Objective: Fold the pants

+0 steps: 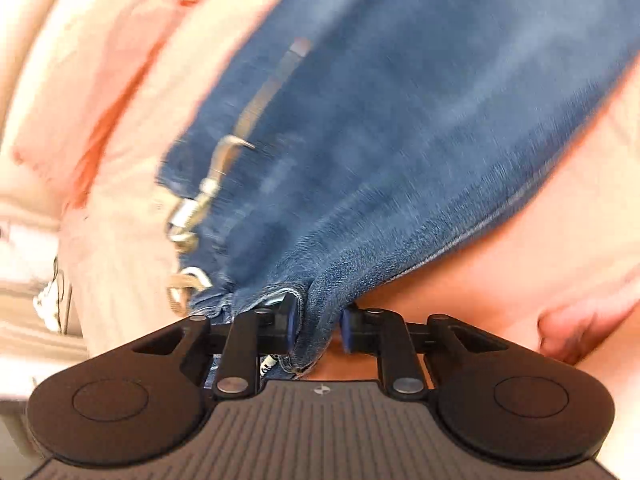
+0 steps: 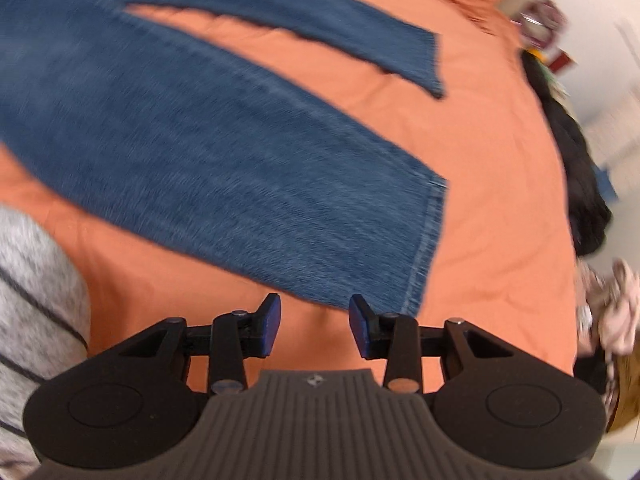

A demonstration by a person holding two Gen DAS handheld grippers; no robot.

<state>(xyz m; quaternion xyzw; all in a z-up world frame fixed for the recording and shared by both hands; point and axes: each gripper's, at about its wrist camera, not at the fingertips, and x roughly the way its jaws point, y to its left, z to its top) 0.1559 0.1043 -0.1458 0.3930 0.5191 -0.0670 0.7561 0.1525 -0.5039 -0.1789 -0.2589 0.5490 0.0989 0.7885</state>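
Blue denim pants (image 1: 400,140) lie on an orange bedsheet (image 1: 520,272). In the left wrist view my left gripper (image 1: 319,322) is shut on a bunched fold of the pants at the waist end, with denim squeezed between its blue pads. A metal clasp on a tan strap (image 1: 192,216) hangs at the pants' left edge. In the right wrist view both legs of the pants (image 2: 200,140) are spread out flat, the near leg's hem (image 2: 424,248) just beyond my right gripper (image 2: 315,320). That gripper is open over the sheet (image 2: 500,200), with nothing between its pads.
A sleeve in grey with dark stripes (image 2: 36,280) shows at the lower left of the right wrist view. A black heap (image 2: 576,168) and a crumpled pale cloth (image 2: 612,312) lie along the bed's right edge. The far leg's hem (image 2: 428,64) lies further back.
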